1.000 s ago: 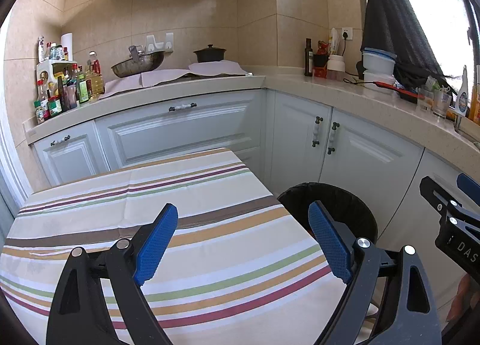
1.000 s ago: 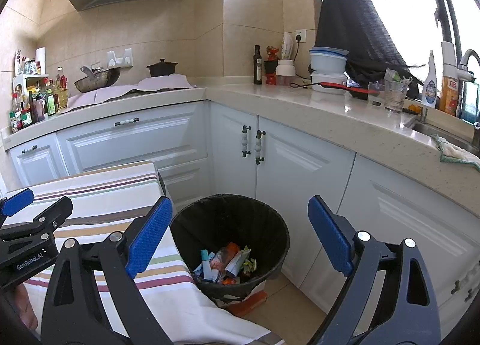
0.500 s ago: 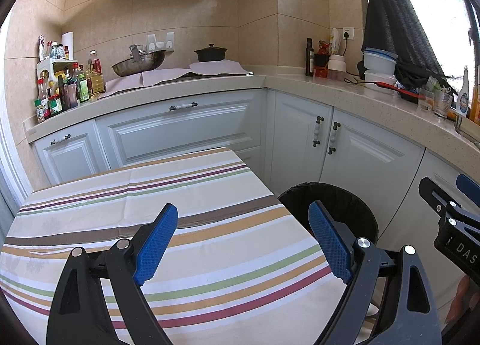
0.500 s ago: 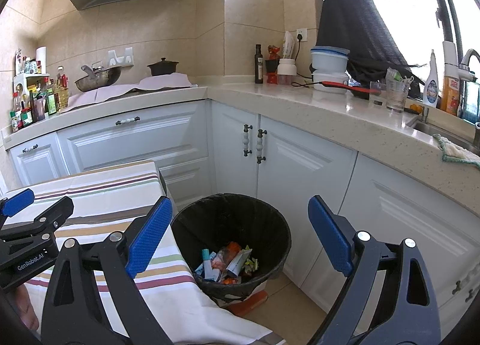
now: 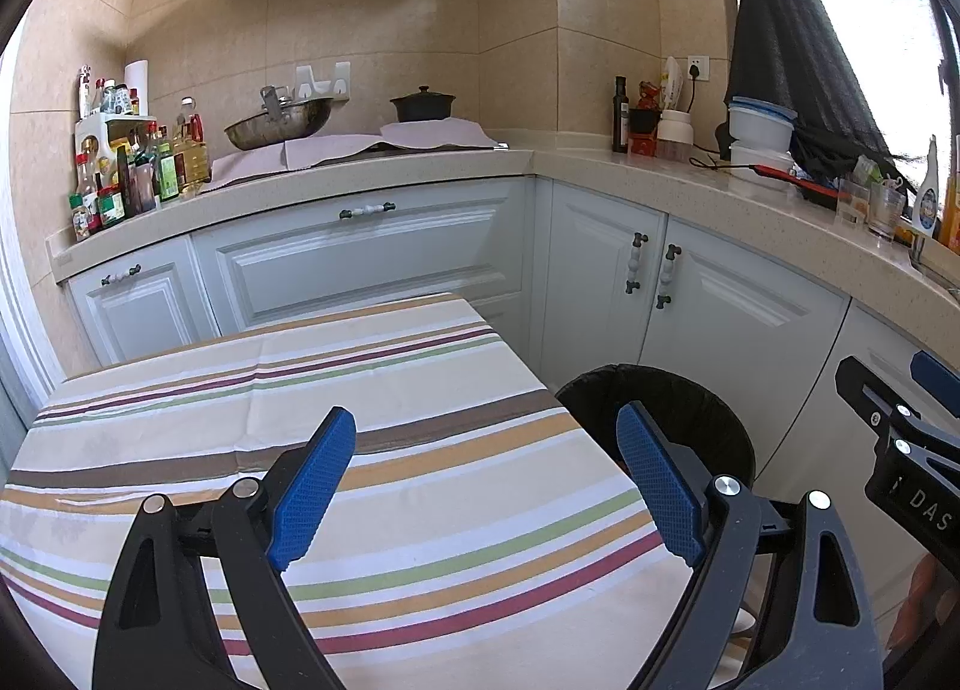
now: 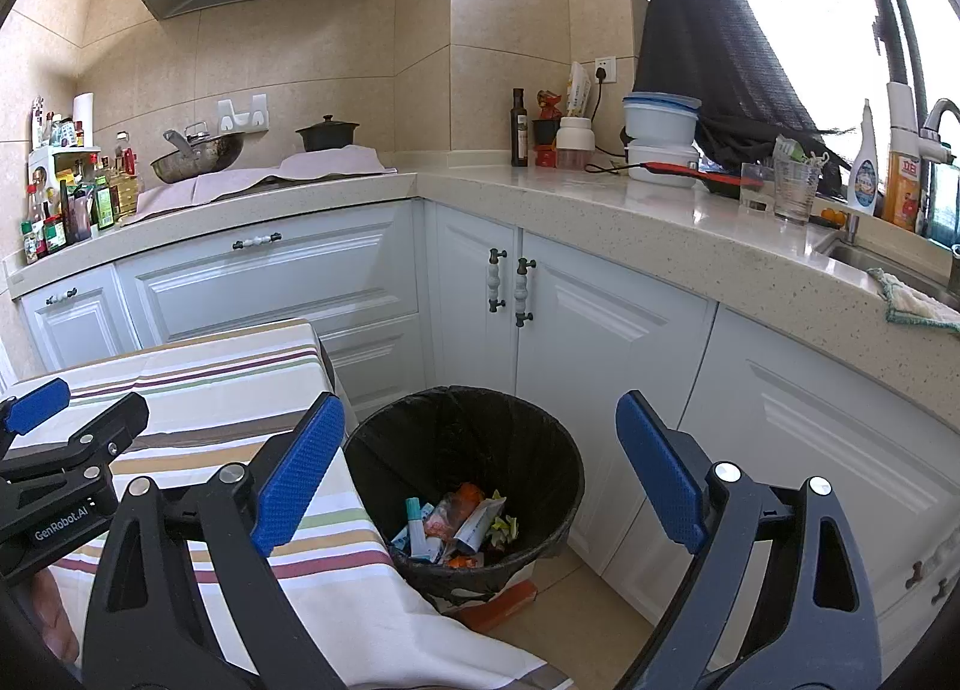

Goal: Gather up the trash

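Bin point(image 6: 465, 450) right of table point(image 6: 198, 384); trash point(image 6: 456, 528) inside.

Below my jaws, across the lower left of the frame, lies the desk point(image 5: 420, 390), covered edge to edge by a cream tablecloth point(image 5: 456, 546) with brown, tan, green and maroon stripes; fold creases show across it. In my right view the cloth hangs over the desk's near corner at lower centre. The beige tiled floor point(image 6: 576, 612) shows at the bottom, and on it, just beside the desk's draped edge, stands a round bin point(image 6: 564, 480) lined with a black bag, holding wrappers and tubes at its bottom.
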{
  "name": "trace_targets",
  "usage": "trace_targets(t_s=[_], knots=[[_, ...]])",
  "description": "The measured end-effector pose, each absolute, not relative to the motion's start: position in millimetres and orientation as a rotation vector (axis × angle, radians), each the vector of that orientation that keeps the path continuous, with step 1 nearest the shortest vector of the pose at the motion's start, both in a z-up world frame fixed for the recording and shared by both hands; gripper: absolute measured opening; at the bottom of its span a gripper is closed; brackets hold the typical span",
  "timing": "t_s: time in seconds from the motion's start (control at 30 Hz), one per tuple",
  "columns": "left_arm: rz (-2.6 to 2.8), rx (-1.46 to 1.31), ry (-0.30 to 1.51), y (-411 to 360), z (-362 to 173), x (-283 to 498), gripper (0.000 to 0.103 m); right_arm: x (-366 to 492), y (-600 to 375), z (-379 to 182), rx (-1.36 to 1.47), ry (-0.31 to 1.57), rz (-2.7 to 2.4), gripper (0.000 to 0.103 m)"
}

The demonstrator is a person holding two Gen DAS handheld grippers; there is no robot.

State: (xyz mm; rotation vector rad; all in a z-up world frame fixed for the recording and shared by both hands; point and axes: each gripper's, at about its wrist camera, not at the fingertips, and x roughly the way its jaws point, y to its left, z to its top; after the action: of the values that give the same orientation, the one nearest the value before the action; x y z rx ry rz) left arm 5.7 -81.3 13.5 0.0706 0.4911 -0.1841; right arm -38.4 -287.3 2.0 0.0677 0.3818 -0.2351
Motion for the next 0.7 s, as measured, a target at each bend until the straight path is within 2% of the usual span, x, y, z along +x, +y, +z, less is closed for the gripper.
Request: trace_targets(t_s=[0.7], knots=[[-0.176, 0.064, 0.487, -87.5, 15.5, 5.0, 0.086, -37.7, -286.8, 1.0, 0.068, 0.384, -0.234, 0.090]])
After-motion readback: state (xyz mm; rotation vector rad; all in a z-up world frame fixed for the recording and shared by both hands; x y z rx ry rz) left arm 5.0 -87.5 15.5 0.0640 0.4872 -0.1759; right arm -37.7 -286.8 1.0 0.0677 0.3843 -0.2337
